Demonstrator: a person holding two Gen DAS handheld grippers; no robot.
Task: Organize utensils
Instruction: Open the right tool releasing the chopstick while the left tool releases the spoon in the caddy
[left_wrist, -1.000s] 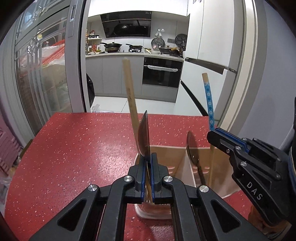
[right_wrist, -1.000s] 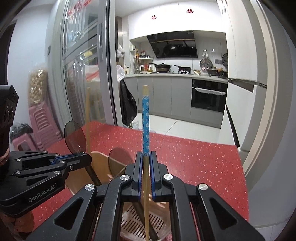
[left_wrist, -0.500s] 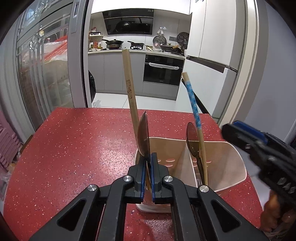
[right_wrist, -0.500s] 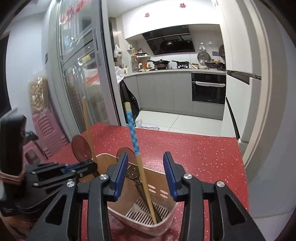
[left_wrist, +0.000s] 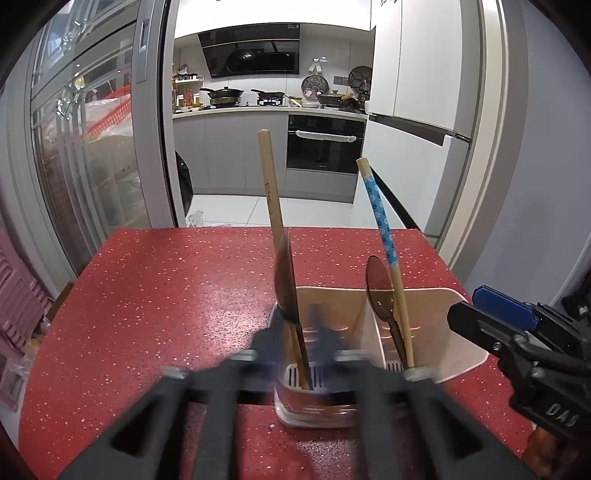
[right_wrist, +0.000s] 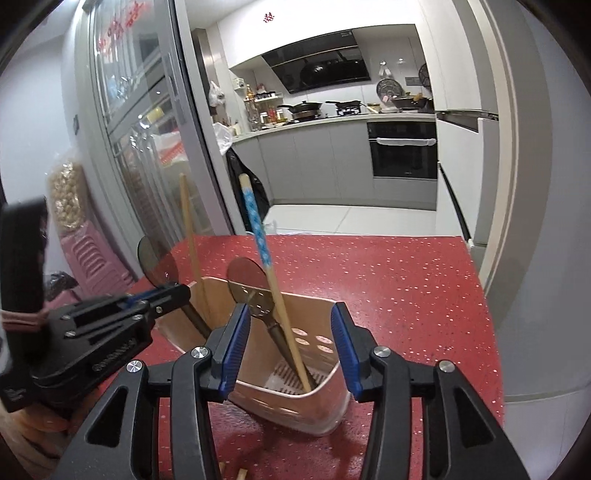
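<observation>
A beige two-compartment utensil holder (left_wrist: 436, 306) (right_wrist: 321, 387) stands on the red table. Its left compartment holds a plain wooden chopstick (left_wrist: 271, 206) and a brown spoon (left_wrist: 286, 284). In the right one lean a blue-patterned chopstick (left_wrist: 380, 225) (right_wrist: 256, 225) and another brown spoon (left_wrist: 378, 284) (right_wrist: 245, 275). My left gripper (left_wrist: 297, 343) is blurred, its jaws opening, with the plain chopstick and spoon loose between them. My right gripper (right_wrist: 290, 343) sits at the holder's near end, jaws opening around the blue chopstick without touching it. It also shows from the side (left_wrist: 517, 332).
The red speckled table (left_wrist: 166, 314) ends at a far edge before a kitchen doorway. A glass sliding door (left_wrist: 85, 177) and pink stools (right_wrist: 88, 258) lie to the left, a white wall (right_wrist: 535, 258) to the right.
The left jaws have sprung apart and let go of the spoon and plain chopstick. The right jaws released the blue chopstick, which now leans in the holder, and the right gripper drew back.
</observation>
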